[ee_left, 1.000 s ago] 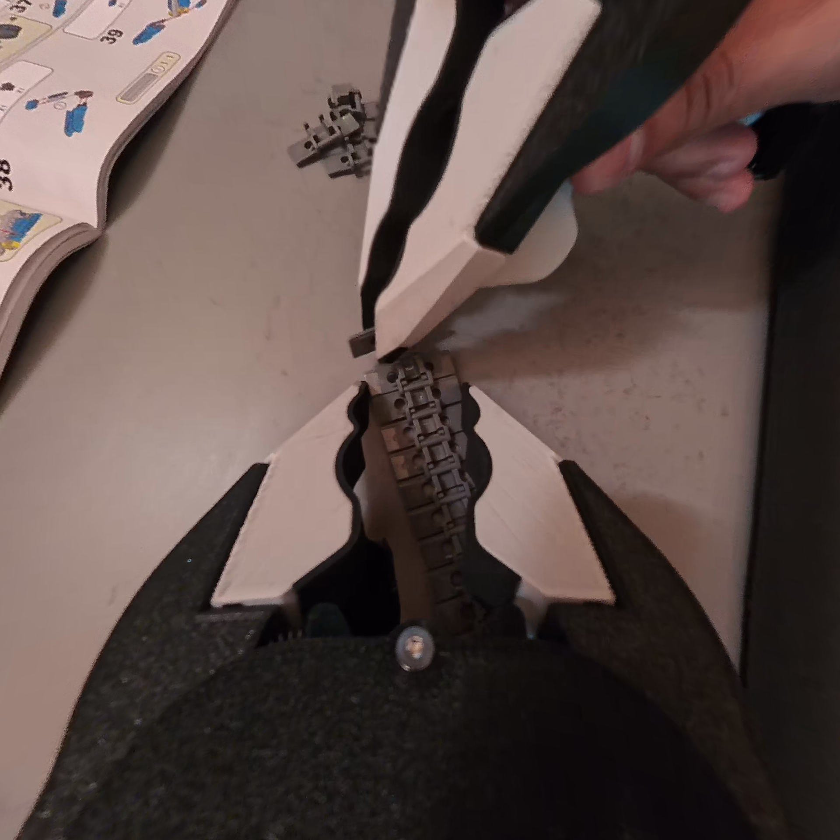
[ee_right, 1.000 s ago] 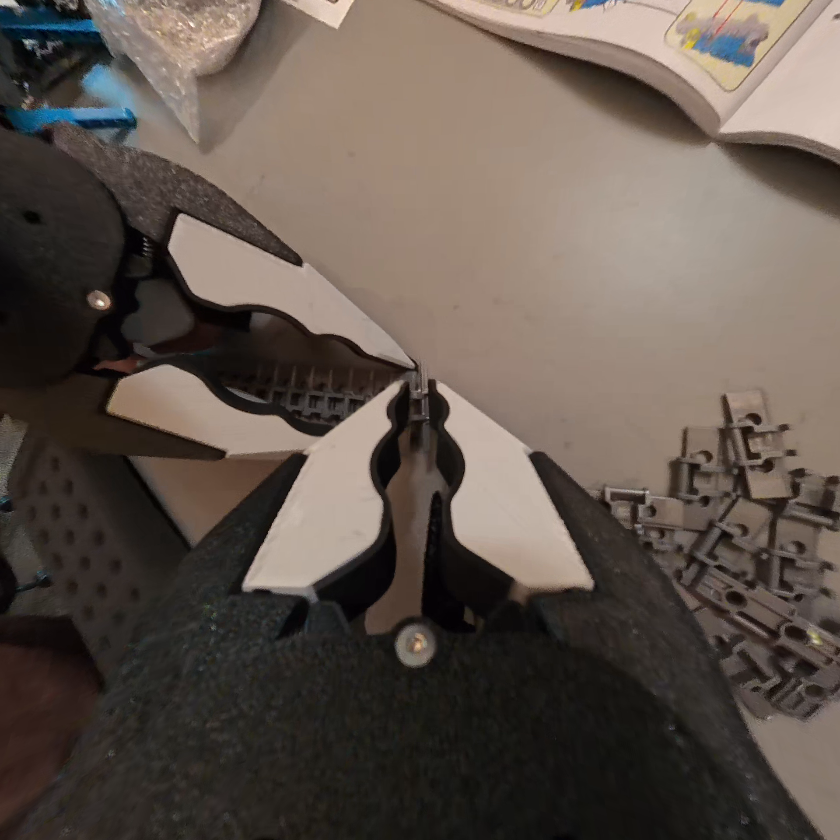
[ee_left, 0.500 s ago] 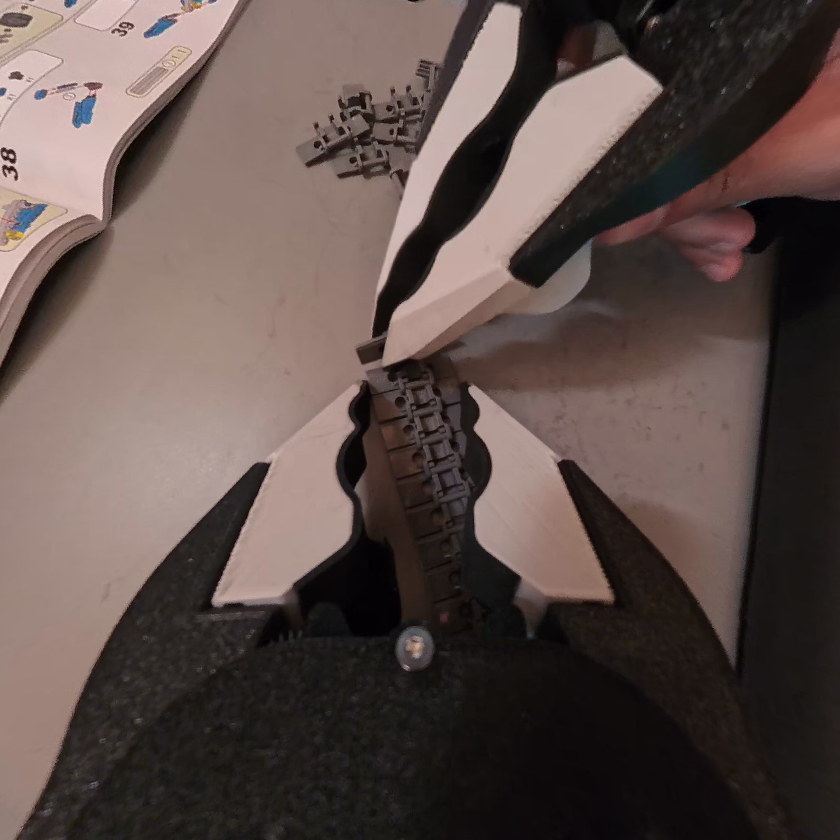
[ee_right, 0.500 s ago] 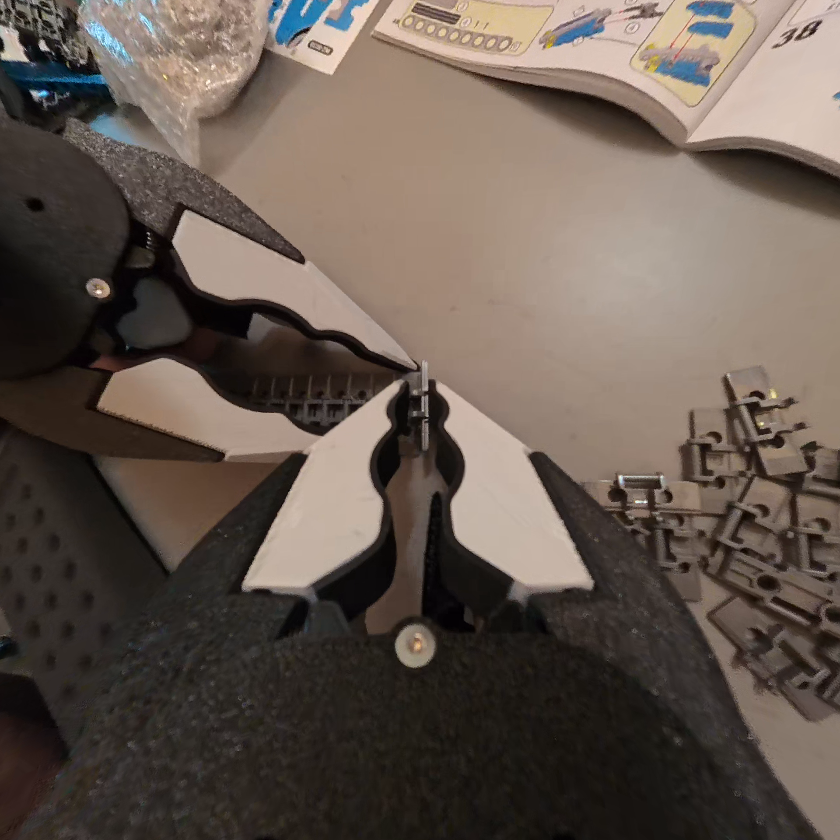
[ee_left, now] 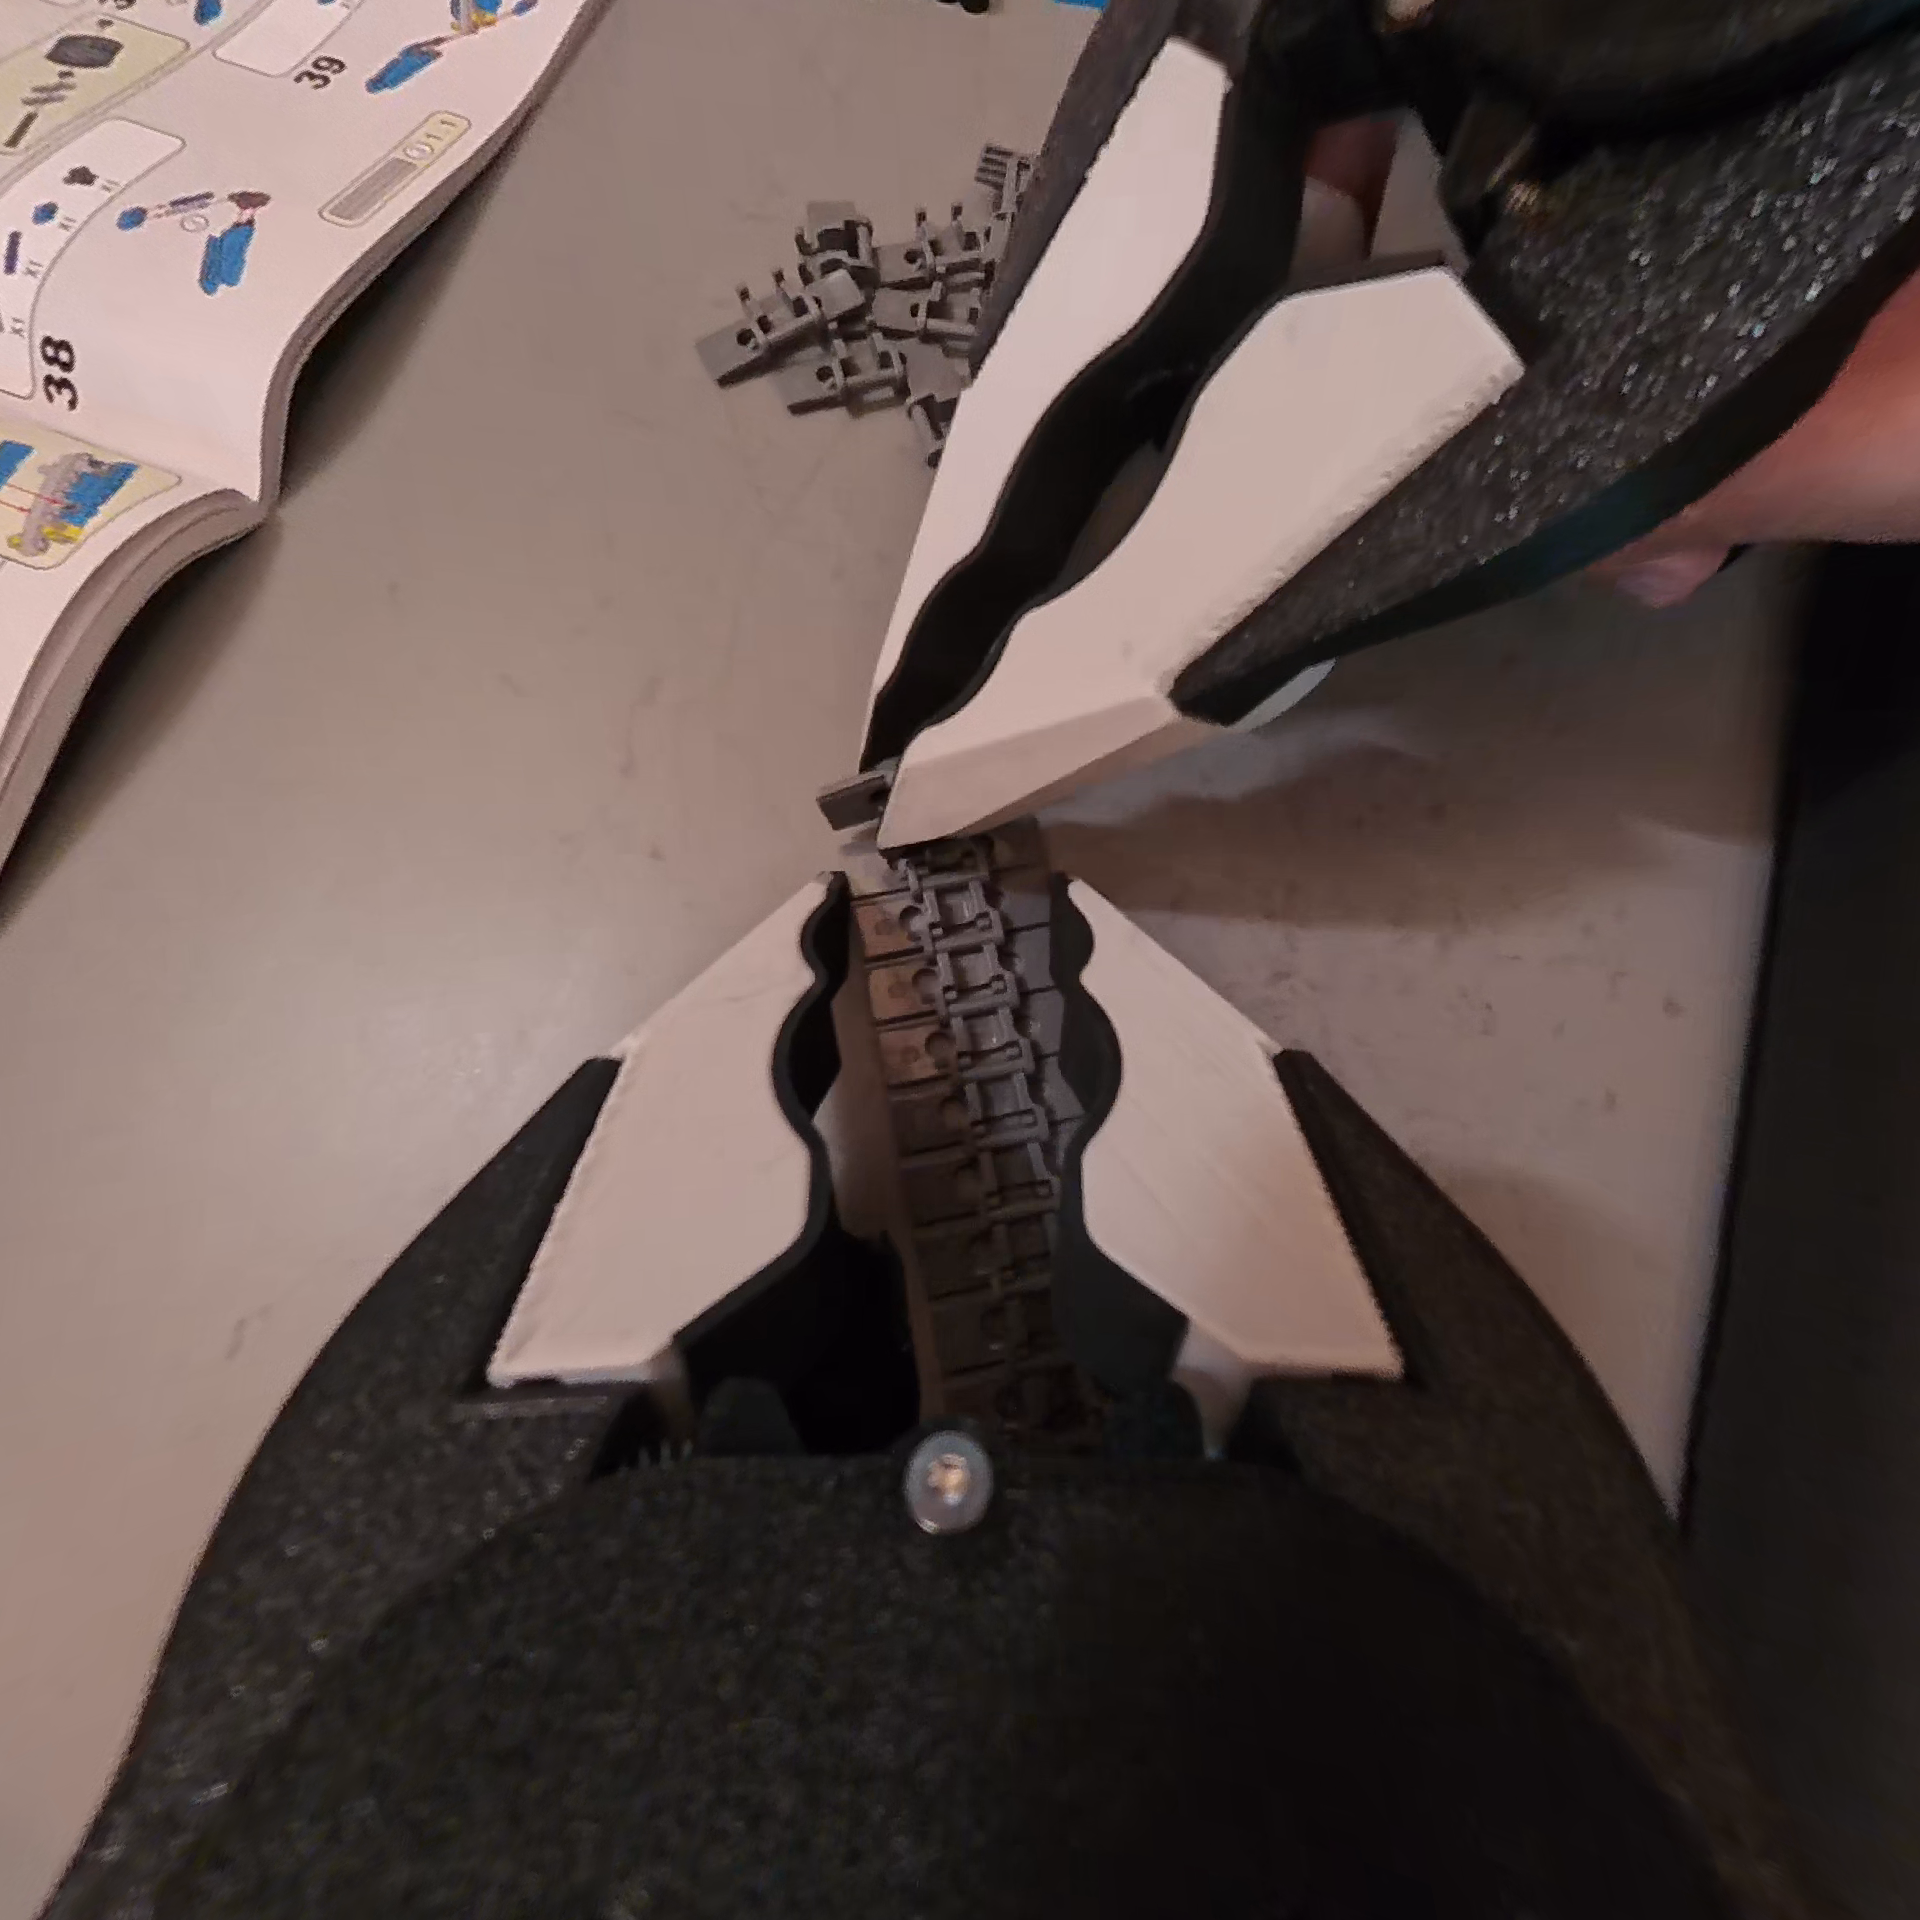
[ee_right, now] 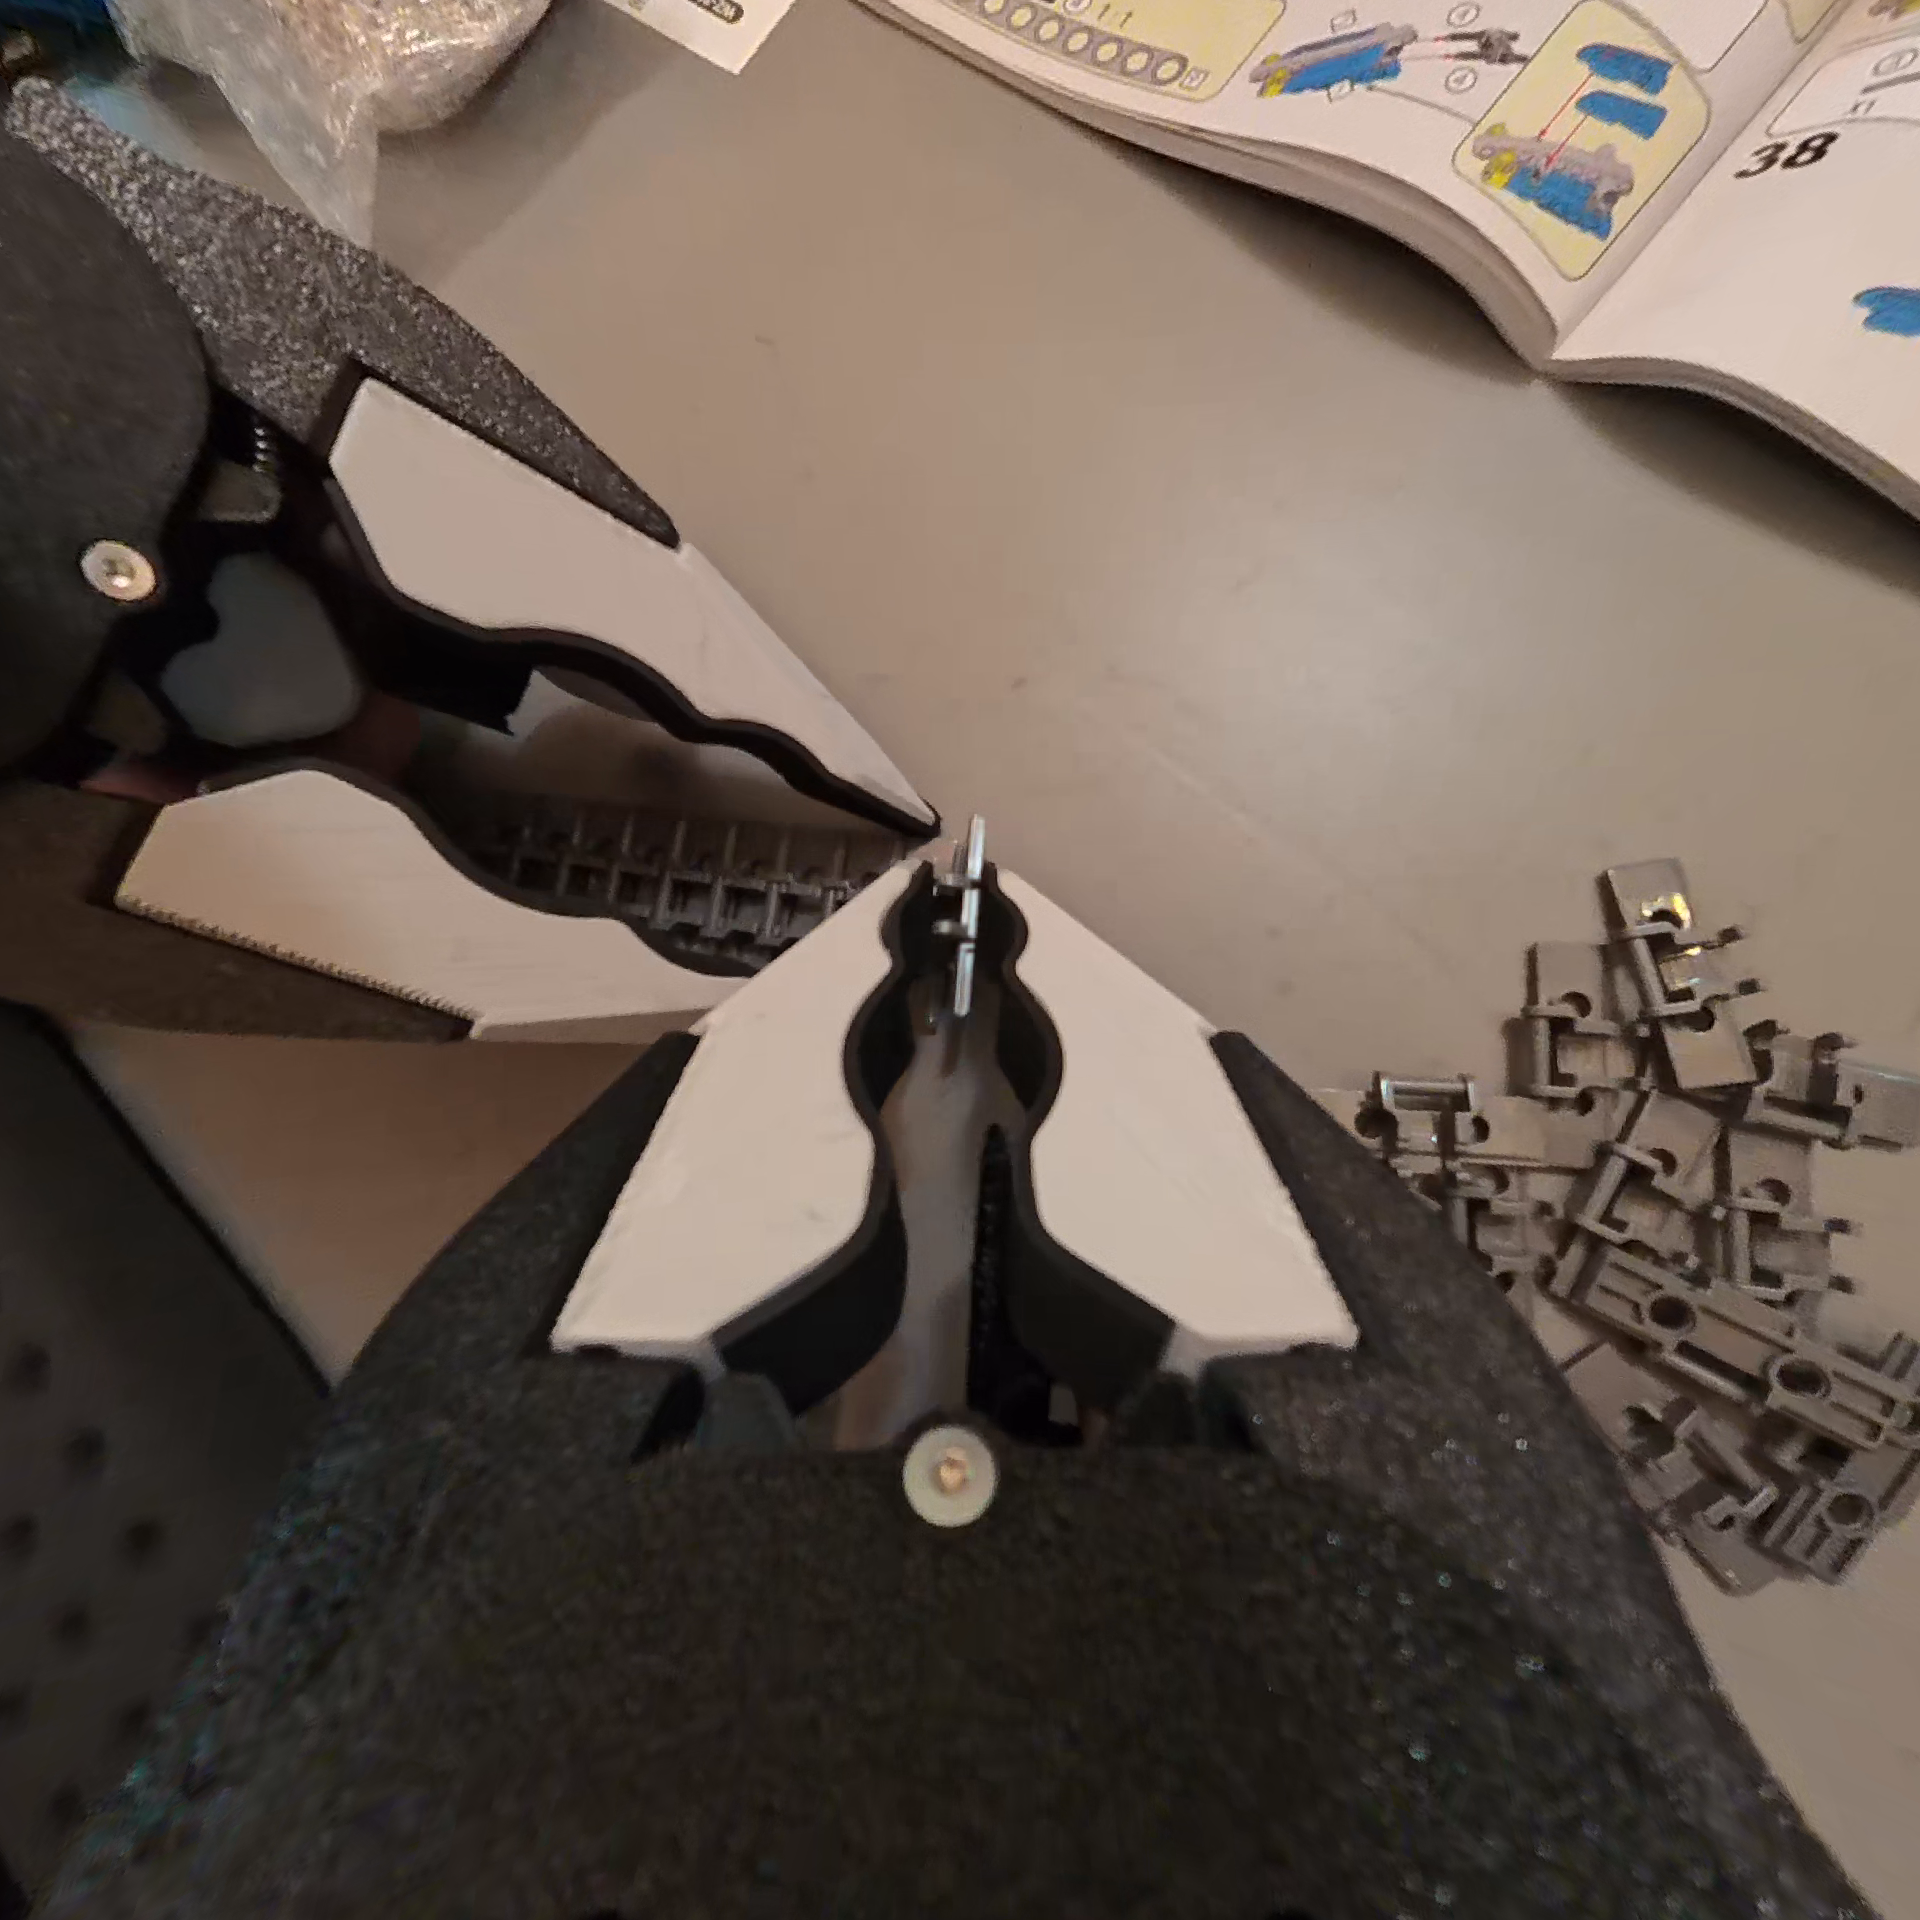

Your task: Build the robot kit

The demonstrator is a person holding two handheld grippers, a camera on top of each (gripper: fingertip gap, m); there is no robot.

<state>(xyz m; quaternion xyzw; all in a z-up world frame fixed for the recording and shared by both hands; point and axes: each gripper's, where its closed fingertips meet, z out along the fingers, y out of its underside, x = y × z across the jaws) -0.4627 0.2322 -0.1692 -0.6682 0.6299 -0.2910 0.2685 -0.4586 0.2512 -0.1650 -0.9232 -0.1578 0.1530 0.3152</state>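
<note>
Gripping a grey track strip [ee_left: 961,1049], seemingly meeting a single link [ee_right: 968,914].

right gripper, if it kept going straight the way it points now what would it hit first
Probably the left gripper: the right gripper, shut on a single grey link, has its tip almost at the left fingers and the end of the grey track chain they clamp. Depth is unclear; beyond lies bare table.
</note>
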